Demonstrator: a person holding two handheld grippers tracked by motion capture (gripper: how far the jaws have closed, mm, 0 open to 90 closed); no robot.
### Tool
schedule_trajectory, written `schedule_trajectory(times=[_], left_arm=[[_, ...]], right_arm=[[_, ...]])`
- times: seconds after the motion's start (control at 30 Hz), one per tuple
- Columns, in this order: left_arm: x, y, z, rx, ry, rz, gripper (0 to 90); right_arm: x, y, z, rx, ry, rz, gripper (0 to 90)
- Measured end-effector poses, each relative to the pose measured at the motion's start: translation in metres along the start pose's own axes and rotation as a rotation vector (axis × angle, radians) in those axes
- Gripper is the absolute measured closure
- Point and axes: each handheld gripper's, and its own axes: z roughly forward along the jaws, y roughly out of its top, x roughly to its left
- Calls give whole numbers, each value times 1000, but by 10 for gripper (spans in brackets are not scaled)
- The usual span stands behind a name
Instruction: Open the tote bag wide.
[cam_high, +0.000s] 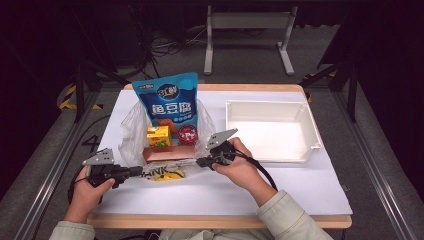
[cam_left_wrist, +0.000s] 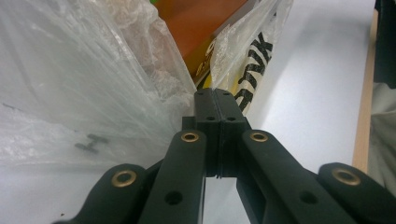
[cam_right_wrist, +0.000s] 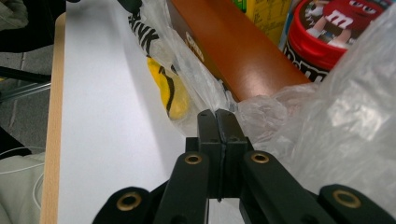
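Plastic was what both tools had hold of: we saw the left tool (cam_high: 136, 171) and the right tool (cam_high: 201, 162) each pinched together on the front rim of the thin clear plastic shopping bag (cam_high: 131, 131), which sat on the white-topped table (cam_high: 300, 185) left of centre. Our guess was that gripping the rim on two sides kept the mouth stretched wide so the goods inside stayed reachable.

Inside we could make out a tall blue snack pouch (cam_high: 170, 101) standing at the back, a small yellow juice carton (cam_high: 158, 136), a red-lidded round candy tub (cam_high: 188, 134) and a long brown flat box (cam_high: 168, 153) lying across the front. The empty white plastic tray (cam_high: 311, 131) waited just to the right, probably where things were headed.

From above, the pinch itself was too small to judge. The left gripper view showed the black jaws shut flat on the film, and the right gripper view showed the same, plus the tub's printing.
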Motion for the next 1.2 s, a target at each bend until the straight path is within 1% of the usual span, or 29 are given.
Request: schedule_trajectory(times=[0.1, 0.2, 0.27, 0.3, 0.33, 0.4, 0.47, 0.5, 0.67, 0.7, 0.73, 0.83, 0.9, 0.93, 1.0, 1.13, 1.17, 1.2], left_arm=[[0, 0, 3, 17, 3, -6, 899], [2, -1, 6, 30, 4, 1, 899], [2, -1, 7, 33, 7, -13, 899], [3, -2, 7, 38, 16, -20, 899], [4, -3, 7, 36, 14, -24, 899], [7, -6, 9, 38, 5, -48, 899], [9, -8, 10, 42, 12, -63, 899], [10, -8, 9, 46, 12, -62, 899], [11, -8, 9, 46, 22, -62, 900], [11, -9, 9, 45, 31, -72, 899], [12, -9, 8, 44, 32, -72, 899], [14, -11, 7, 45, 45, -83, 900], [16, -12, 7, 52, 58, -92, 900], [17, -13, 6, 53, 65, -105, 900], [18, -14, 6, 50, 69, -113, 900], [17, -14, 3, 38, 73, -117, 898], [15, -12, -1, 23, 69, -112, 894], [15, -12, -1, 23, 69, -112, 872]], right_arm=[[0, -3, 2, 6, 4, 8, 900], [0, -9, 5, 13, 4, 18, 900], [-1, -13, 7, 17, 2, 26, 900], [-1, -16, 8, 21, -2, 29, 900], [-2, -18, 9, 28, -10, 35, 900], [-4, -22, 11, 34, -13, 43, 900], [-4, -25, 13, 43, -15, 51, 900], [-5, -26, 14, 44, -16, 52, 900], [-6, -29, 18, 64, -21, 60, 900], [-7, -30, 20, 72, -25, 58, 900], [-7, -32, 22, 83, -34, 61, 900], [-8, -36, 26, 105, -42, 63, 900], [-9, -37, 26, 105, -43, 78, 900], [-9, -37, 25, 108, -45, 81, 900], [-9, -37, 25, 109, -48, 81, 900], [-8, -37, 25, 107, -52, 75, 900], [-8, -37, 25, 106, -53, 72, 900], [-8, -37, 25, 106, -53, 72, 900]])
